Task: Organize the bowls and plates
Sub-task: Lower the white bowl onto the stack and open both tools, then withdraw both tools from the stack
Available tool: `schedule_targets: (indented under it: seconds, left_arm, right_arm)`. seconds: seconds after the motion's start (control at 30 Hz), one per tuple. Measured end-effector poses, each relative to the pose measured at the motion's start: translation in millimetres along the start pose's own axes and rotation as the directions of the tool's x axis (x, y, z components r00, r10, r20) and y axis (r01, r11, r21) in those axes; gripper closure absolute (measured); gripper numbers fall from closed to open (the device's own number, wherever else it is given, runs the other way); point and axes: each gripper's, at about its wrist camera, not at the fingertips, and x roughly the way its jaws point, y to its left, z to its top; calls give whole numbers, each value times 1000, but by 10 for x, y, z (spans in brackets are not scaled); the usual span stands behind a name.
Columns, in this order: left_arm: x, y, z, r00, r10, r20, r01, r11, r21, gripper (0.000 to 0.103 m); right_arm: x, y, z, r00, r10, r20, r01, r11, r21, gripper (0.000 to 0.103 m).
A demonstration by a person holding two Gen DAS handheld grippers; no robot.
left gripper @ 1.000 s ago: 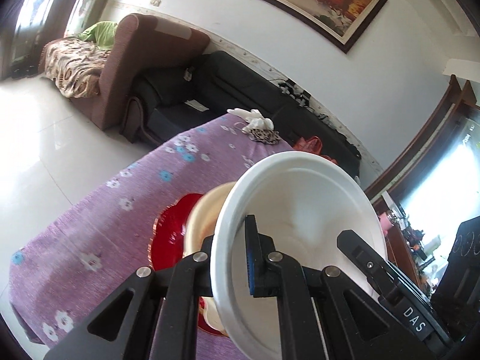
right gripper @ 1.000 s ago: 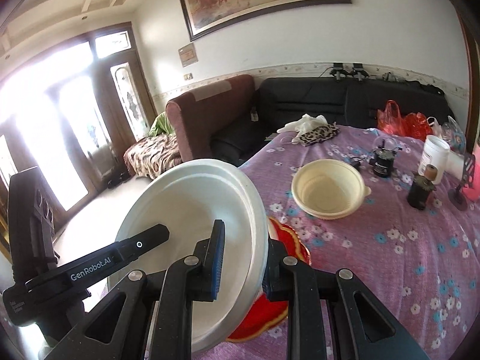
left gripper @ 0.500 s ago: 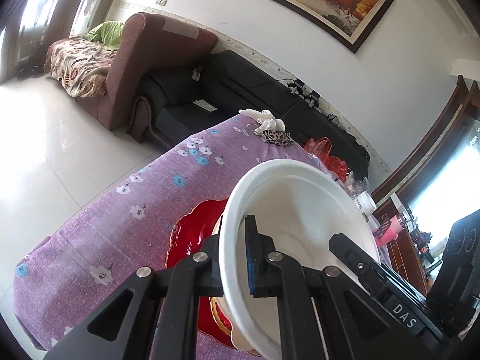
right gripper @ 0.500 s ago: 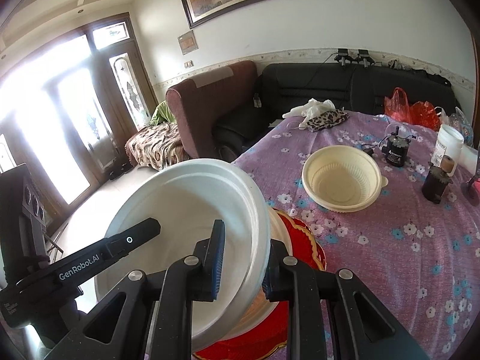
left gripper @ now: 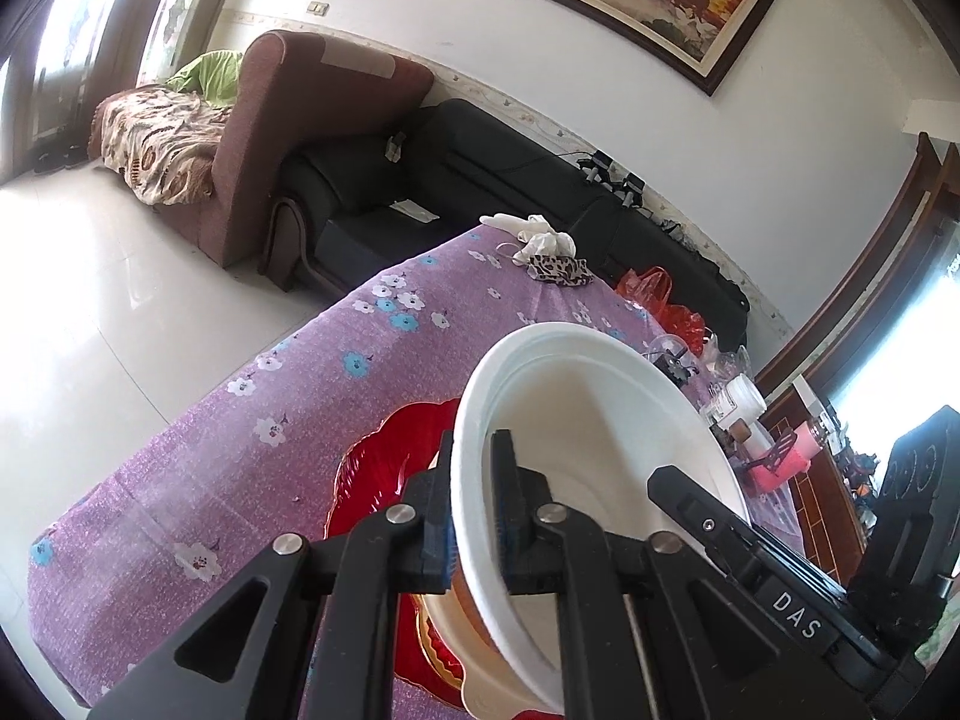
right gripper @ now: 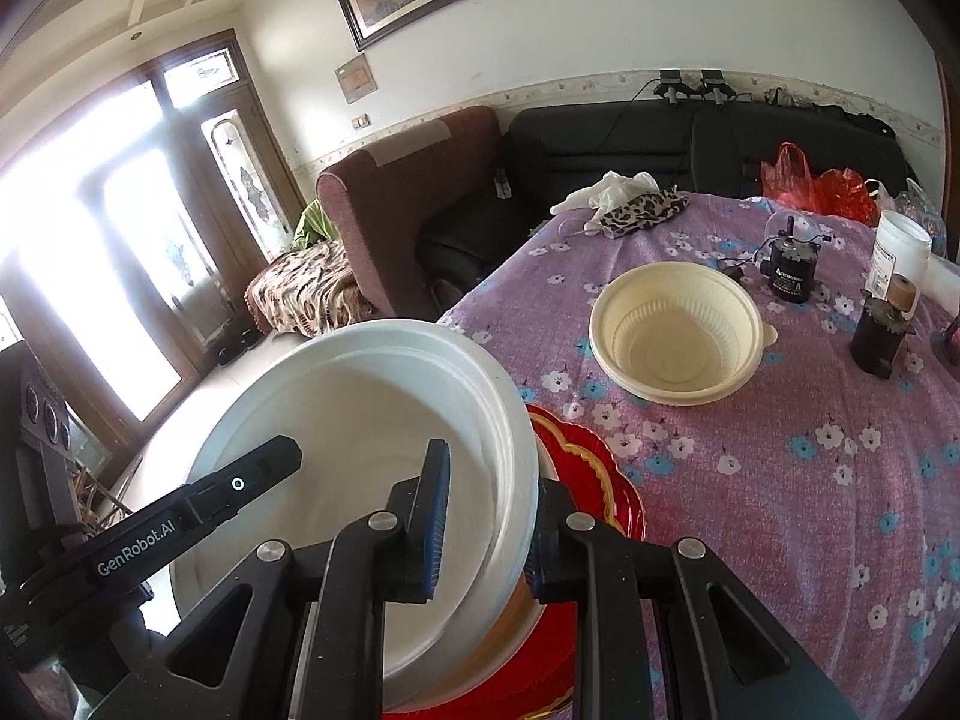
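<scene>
Both tools clamped on white bowl [right gripper: 360, 450] rim: left tool [left gripper: 471, 516] one side, right tool [right gripper: 486, 516] opposite. Bowl over red plate [right gripper: 600, 480]; cream bowl [right gripper: 675, 339] apart on worktop [right gripper: 810, 480].

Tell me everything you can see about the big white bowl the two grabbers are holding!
The white bowl is big, round and deep, with a thick stepped rim and a smooth, matte, empty inside; it looks like foam or plastic. It is tilted, not flat. The left gripper pinches one side of the rim and the right gripper pinches the opposite side. Its lower edge sits low over a cream dish on the red plate, on the purple flowered tablecloth; whether it touches is unclear.
</scene>
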Motion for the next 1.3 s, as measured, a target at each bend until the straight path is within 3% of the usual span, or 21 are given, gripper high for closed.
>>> schedule_targets:
  seconds: [0.03, 0.13, 0.33, 0.43, 0.5, 0.7, 0.9, 1.07, 1.13, 1.3]
  left_arm:
    - [1, -4, 1, 1000, -6, 2, 6, 1000, -4, 84]
    - [-41, 17, 0, 999, 31, 28, -30, 999, -24, 32]
    - [-183, 79, 28, 996, 37, 79, -33, 998, -45, 29]
    - [-195, 73, 41, 996, 47, 81, -44, 998, -44, 28]
    - [-209, 76, 43, 996, 49, 80, -46, 998, -49, 27]
    - [-300, 83, 50, 993, 71, 98, -65, 996, -60, 23]
    - [-449, -21, 25, 984, 112, 135, -109, 994, -31, 16]
    - [-672, -256, -43, 960, 175, 218, -188, 981, 40, 4]
    - [-761, -405, -91, 956, 165, 243, -192, 977, 93, 4]
    - [-844, -679, -205, 965, 122, 234, -164, 972, 166, 4]
  right_arm:
    - [6, 0, 0, 1000, -1, 2, 1, 1000, -2, 79]
    - [18, -3, 3, 1000, -8, 4, 8, 1000, -3, 79]
    - [21, -31, 14, 1000, 7, 7, -7, 1000, 14, 78]
    - [6, -48, 26, 999, 33, 19, -34, 999, 38, 66]
    - [-27, -43, 33, 999, 43, 31, -44, 998, 43, 49]
    - [-224, -62, 88, 995, 45, 91, -50, 997, 54, 33]
    - [-428, -179, 91, 992, 34, 124, -46, 994, 94, 33]
    - [-650, -310, 31, 988, 19, 152, -37, 992, 119, 30]
    - [-760, -380, -11, 986, 11, 164, -33, 990, 134, 28]
    - [-1016, -571, -100, 982, -12, 188, -18, 987, 159, 28]
